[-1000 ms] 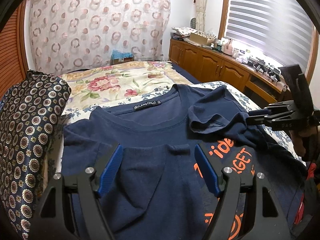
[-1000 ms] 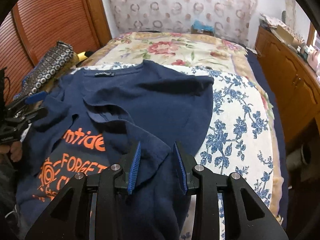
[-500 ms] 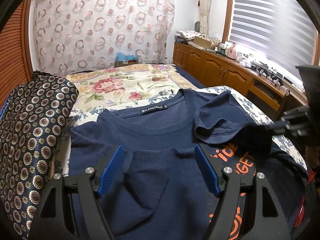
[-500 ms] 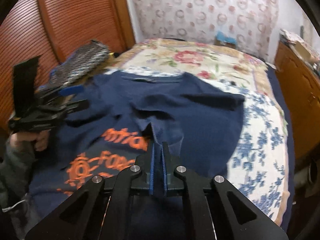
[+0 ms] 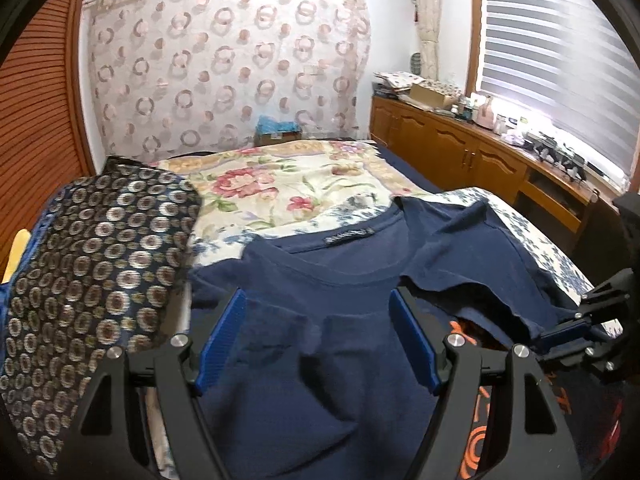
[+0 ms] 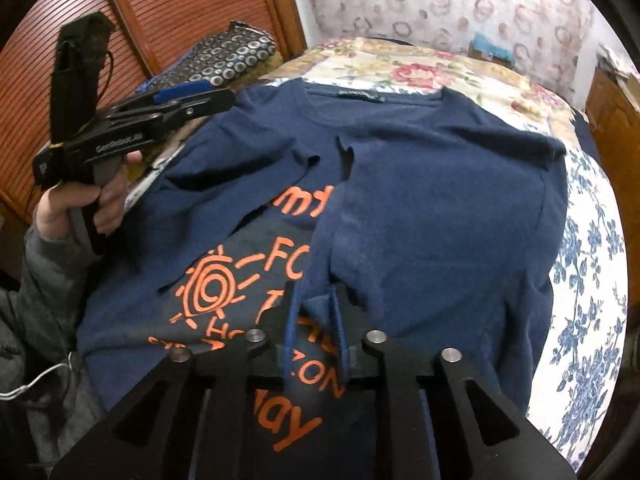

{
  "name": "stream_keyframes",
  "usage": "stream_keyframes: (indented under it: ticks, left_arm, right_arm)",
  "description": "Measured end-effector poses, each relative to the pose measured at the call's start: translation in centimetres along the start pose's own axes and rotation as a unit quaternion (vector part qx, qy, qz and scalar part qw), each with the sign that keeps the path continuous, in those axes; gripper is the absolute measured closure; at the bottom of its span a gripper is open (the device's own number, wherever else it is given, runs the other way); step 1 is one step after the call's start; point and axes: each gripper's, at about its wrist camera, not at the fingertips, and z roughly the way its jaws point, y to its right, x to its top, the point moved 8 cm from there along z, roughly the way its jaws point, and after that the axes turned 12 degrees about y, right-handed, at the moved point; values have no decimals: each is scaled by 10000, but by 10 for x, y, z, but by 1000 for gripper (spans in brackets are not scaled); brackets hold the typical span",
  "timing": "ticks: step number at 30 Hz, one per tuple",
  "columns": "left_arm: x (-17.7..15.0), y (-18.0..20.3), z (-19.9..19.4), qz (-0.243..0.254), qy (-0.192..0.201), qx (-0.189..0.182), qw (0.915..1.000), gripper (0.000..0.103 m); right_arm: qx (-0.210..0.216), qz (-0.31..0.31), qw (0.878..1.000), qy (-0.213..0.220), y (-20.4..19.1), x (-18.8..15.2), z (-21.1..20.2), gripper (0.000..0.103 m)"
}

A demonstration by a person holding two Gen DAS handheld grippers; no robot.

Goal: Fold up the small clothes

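Note:
A navy T-shirt with orange print lies on the bed, collar at the far end. Its print shows in the right wrist view. My left gripper is open and empty, held just above the shirt's left part; it also shows in the right wrist view. My right gripper is shut on a fold of the shirt's right side and holds that flap lifted over the print. It shows in the left wrist view at the right edge, with cloth in its jaws.
A dark patterned cushion lies at the bed's left side. A floral blanket covers the far bed. A wooden cabinet with clutter runs along the right wall. A blue-flowered sheet is to the right of the shirt.
My right gripper closed on the shirt's right fold and carried it up and to the left, over the print. My left gripper stayed open and rose slightly.

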Motion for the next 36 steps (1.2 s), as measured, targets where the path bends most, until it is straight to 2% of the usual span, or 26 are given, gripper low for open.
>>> stream_keyframes:
  ticks: [2,6,12,14,18,29,35,36]
  left_arm:
    - [2,-11,-3,-23,-1,158,9999,28]
    - [-3,-29,-3,8,-128,394,9991,28]
    - [-20,-42,1,164,-510,429,9976,29]
    - [-21,-41,4,196,-581,403,9973,36]
    - [-26,-39,18,249,-853,369,9954,42]
    - [-46,-47,56,305,-1546,657,9853,42]
    - [-47,-39,62,376,-1563,568,9854,43]
    - [-47,-38,63,370,-1558,540,9856,47]
  right_arm:
    - [-72,-62,9999,41,1,4,-1,72]
    - [-124,-102,9997,208,8,15,-4,69]
    - [-245,-133,9983,502,33,41,-10,65]
    - [-279,-175,9977,593,40,50,-11,64]
    - [-448,-224,9964,691,61,62,-7,62]
    - [-1022,-85,9924,676,144,65,11,61]
    - [-1333,121,9886,687,179,60,16,59]
    - [-1334,150,9886,686,182,59,17,59]
